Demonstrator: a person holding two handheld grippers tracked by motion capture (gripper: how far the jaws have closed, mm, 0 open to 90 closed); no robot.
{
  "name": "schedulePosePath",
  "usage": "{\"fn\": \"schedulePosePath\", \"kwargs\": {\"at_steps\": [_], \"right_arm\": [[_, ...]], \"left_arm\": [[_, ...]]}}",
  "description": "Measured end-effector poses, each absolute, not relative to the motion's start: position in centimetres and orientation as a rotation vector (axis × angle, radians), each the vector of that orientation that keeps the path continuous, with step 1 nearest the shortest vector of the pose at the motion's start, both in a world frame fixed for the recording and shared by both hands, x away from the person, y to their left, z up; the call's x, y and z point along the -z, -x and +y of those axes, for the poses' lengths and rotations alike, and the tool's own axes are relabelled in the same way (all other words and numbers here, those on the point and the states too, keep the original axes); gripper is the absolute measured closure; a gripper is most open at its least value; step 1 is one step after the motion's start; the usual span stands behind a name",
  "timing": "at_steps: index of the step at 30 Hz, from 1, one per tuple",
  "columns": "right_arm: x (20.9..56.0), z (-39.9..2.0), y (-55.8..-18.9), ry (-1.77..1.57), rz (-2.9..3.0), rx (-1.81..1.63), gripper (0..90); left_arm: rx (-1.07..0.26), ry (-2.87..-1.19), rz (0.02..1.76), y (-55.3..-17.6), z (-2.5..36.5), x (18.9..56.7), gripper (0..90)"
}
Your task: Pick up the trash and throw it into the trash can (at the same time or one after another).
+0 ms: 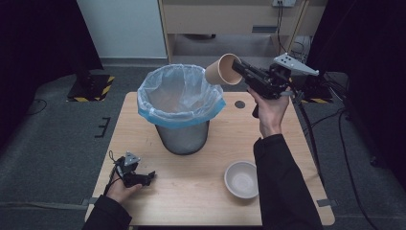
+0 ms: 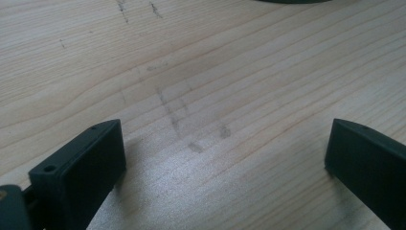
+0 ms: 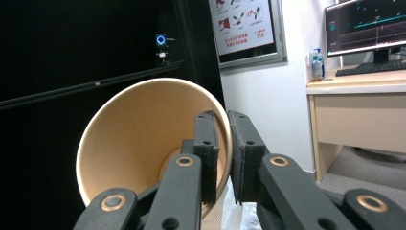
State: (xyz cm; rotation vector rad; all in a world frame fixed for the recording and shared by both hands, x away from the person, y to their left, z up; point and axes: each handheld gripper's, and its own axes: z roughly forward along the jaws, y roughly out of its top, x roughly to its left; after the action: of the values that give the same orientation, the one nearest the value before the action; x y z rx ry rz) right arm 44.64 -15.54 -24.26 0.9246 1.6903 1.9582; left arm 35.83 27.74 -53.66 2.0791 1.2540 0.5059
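- Far left, near front edge of the desk (image 1: 206, 191): the left gripper (image 1: 149, 176) lies low on the wood in the person's left hand (image 1: 123, 190), grey 3-cornered plate on top, cable looping beside it.
- Left gripper view: its two black jaws stand wide apart w/ nothing between them, just bare pale wood grain w/ a few faint scuff marks.
- Centre of desk, toward the back: a round grey trash bin (image 1: 182, 136) stands upright, lined w/ a clear plastic bag (image 1: 179, 96) whose blue-edged top is folded out over the rim. Bin is well apart from the left gripper.
- Right of the bin's rim, raised in the air: a brown paper cup (image 1: 222, 70), tipped on its side w/ its mouth facing right toward the gripper. It hangs just beside and above the bag's right edge.
- The right gripper (image 1: 237, 63), held up by the right hand (image 1: 269, 111) in a dark sleeve, pinches the cup's rim: in the right gripper view one jaw sits inside the cup (image 3: 139, 139) and the other outside, clamped nearly together on the wall.
- Front right of desk: a white paper bowl (image 1: 242, 179) sits upright, close to the right forearm.
- Small dark round spot (image 1: 240, 104) on the desk, right of the bin.
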Motion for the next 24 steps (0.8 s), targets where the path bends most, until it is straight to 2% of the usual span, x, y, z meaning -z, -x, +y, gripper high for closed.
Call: {"fn": "schedulePosePath", "kwargs": {"at_steps": [24], "right_arm": [[26.6,-10.3,-46.6,-0.941,1.789,-1.882,83.1]], "left_arm": [[-0.505,-2.081,1.252,-35.8,27.7,53.7,0.0]]}}
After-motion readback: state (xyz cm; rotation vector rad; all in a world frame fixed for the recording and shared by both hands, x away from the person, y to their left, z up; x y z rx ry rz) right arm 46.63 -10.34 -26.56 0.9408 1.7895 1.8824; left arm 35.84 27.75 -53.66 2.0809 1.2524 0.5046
